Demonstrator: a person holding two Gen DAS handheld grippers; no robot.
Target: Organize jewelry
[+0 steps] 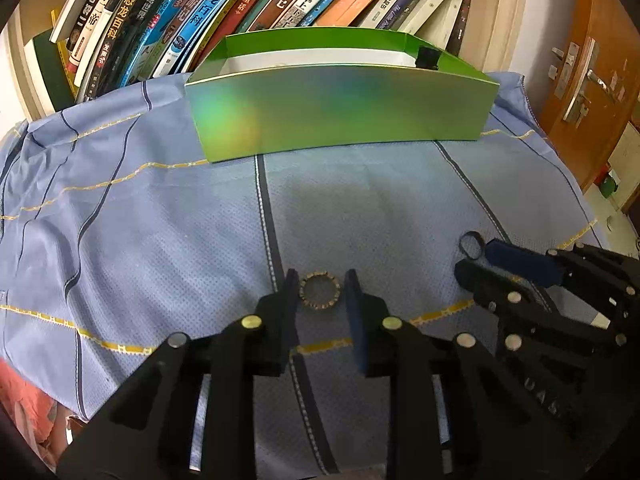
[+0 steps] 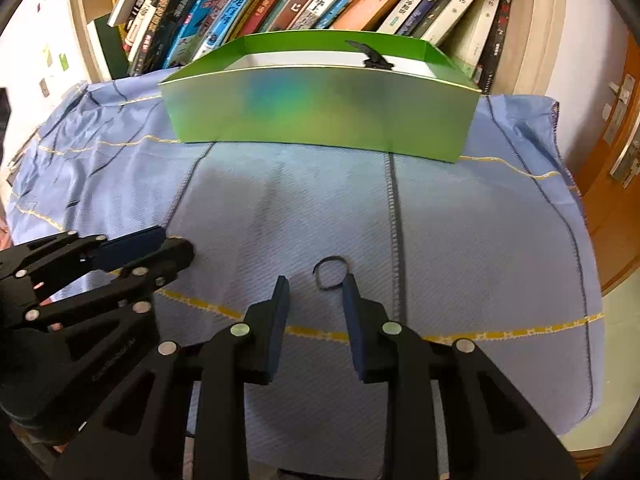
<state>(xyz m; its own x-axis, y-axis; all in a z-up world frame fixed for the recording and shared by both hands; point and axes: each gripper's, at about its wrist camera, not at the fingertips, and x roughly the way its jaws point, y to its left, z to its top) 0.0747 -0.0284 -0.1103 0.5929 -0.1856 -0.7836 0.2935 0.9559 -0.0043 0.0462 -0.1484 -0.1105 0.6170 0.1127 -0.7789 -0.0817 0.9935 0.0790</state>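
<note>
A gold beaded ring bracelet [image 1: 319, 291] lies flat on the blue cloth, between the fingers of my open left gripper [image 1: 322, 286]. A thin black ring [image 2: 331, 273] lies on the cloth just ahead of my open right gripper [image 2: 315, 290], near its right finger; it also shows in the left wrist view [image 1: 470, 245]. The right gripper [image 1: 478, 258] shows at right in the left wrist view; the left gripper [image 2: 176, 246] shows at left in the right wrist view. A green open box [image 1: 340, 116] stands behind, with a black item [image 2: 374, 58] inside.
A blue striped cloth [image 1: 160, 220] covers the table. A bookshelf with several leaning books [image 1: 224, 8] stands right behind the box. A wooden door [image 1: 592, 64] is at the right. The cloth's right edge [image 2: 588, 264] drops off.
</note>
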